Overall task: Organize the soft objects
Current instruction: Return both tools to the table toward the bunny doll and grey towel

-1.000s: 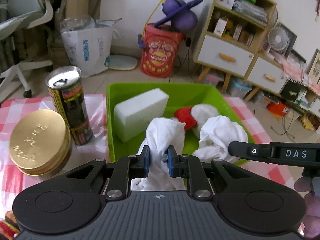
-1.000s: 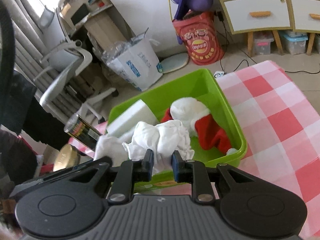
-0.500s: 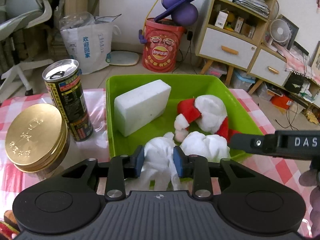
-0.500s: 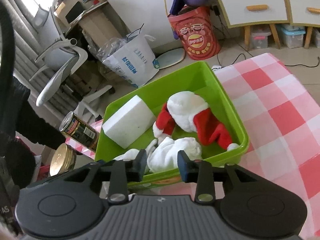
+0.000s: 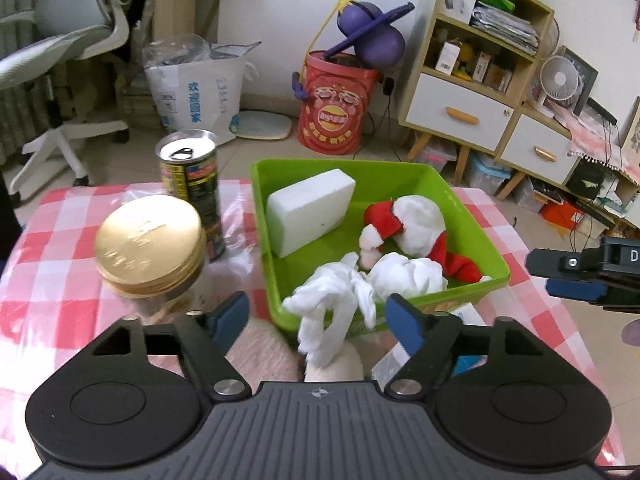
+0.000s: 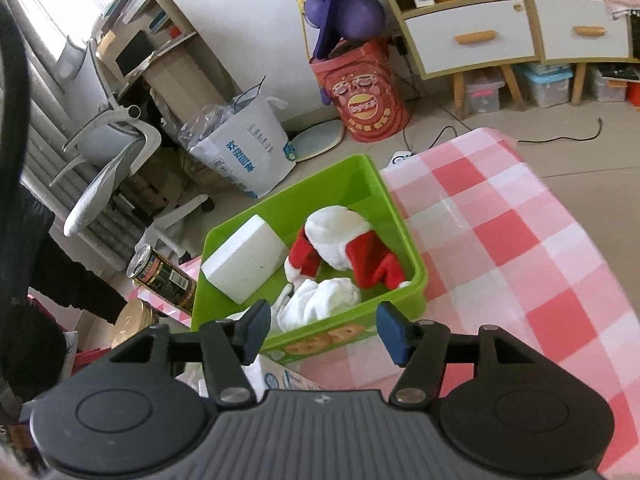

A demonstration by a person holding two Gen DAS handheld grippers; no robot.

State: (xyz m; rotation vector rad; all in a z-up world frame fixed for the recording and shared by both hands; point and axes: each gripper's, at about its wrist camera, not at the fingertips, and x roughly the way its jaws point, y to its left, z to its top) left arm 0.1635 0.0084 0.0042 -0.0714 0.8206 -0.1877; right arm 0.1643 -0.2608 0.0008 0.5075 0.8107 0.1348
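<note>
- White cloth lies at the near edge of the green bin, mid-frame, one end draped over the rim.
- White foam block and a red-and-white Santa hat sit in the bin behind it.
- Left gripper, lower centre, has jaws wide apart, gripping nothing.
- Right gripper likewise spread, empty.
- Gold-lidded jar and drink can stand left of the bin.

One green bin, one foam block, one can, one gold-lidded jar.
</note>
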